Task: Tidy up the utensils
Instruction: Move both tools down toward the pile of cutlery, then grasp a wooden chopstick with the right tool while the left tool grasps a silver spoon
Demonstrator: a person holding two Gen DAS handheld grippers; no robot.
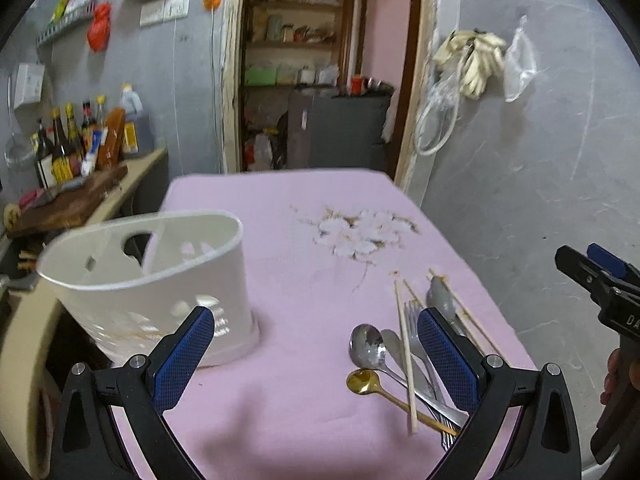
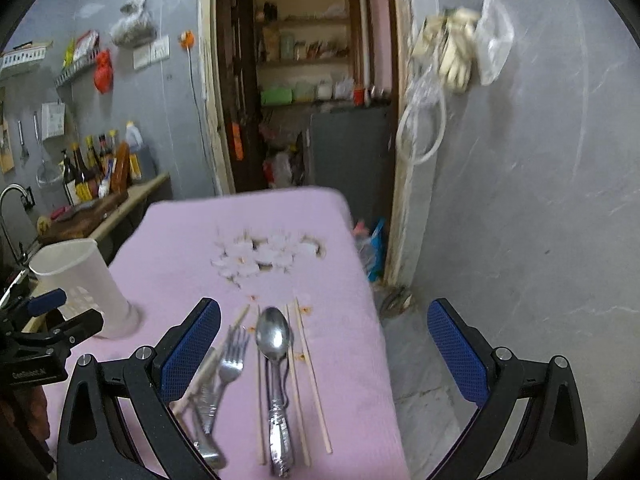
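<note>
Tongs left (image 1: 314, 354) and right (image 2: 324, 350) both spread wide, empty, hovering level above pink tablecloth (image 1: 280, 208), utensils (image 2: 276, 360) below.

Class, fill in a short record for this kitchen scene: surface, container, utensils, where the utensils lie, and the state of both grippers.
surface: table under a pink cloth
container: white holder, upright, appears empty
utensils: spoons, forks, chopsticks, gold spoon
where: loose pile on the cloth, right of the holder
left gripper: jaws open, holding nothing
right gripper: jaws open, above the pile
</note>
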